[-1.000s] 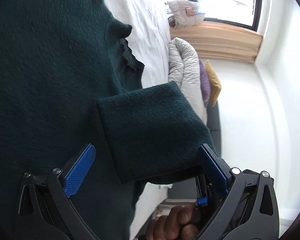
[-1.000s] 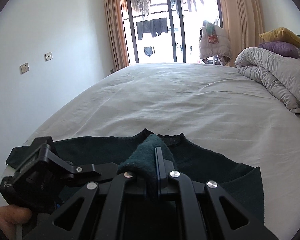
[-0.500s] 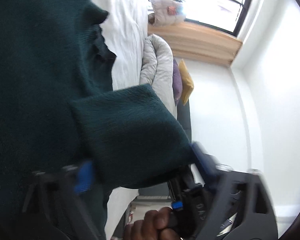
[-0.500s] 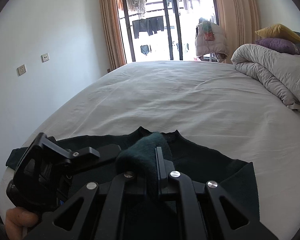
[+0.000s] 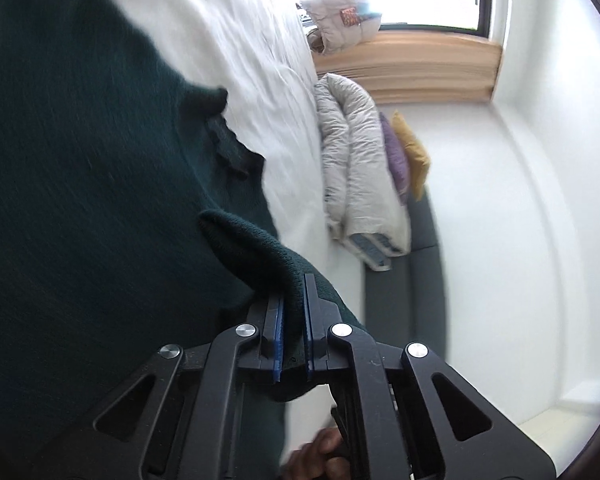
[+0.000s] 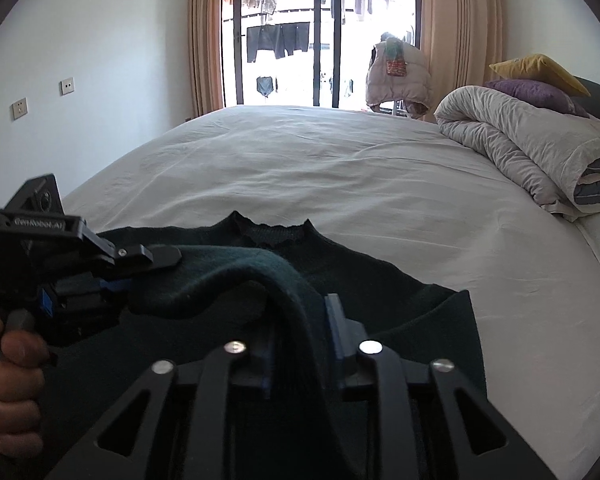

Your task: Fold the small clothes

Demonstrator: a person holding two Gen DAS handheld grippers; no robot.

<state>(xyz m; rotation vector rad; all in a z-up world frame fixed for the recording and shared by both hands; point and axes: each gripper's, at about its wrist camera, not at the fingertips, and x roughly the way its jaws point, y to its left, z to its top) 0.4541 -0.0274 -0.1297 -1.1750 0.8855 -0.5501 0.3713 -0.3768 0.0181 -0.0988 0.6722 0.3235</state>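
Observation:
A dark green knit sweater (image 6: 380, 292) lies flat on the white bed (image 6: 340, 176), its neckline (image 6: 272, 230) pointing away. In the left wrist view it (image 5: 80, 180) fills the left side. My left gripper (image 5: 293, 300) is shut on the sweater's sleeve end (image 5: 256, 248), its blue pads pressed on the fabric. It also shows at the left of the right wrist view (image 6: 140, 268). My right gripper (image 6: 300, 316) holds a raised fold of the same sleeve (image 6: 260, 272) between its jaws, which stand slightly apart around the thick cloth.
A rolled grey duvet (image 6: 520, 148) lies along the bed's right side, with purple and yellow pillows (image 6: 536, 80) behind it. A padded vest (image 6: 396, 76) hangs by the balcony door. A wall with sockets (image 6: 20, 108) is on the left.
My left gripper was open around the sleeve end and has closed on it. The right gripper's jaws have eased slightly apart, and the sleeve now arcs between the two grippers.

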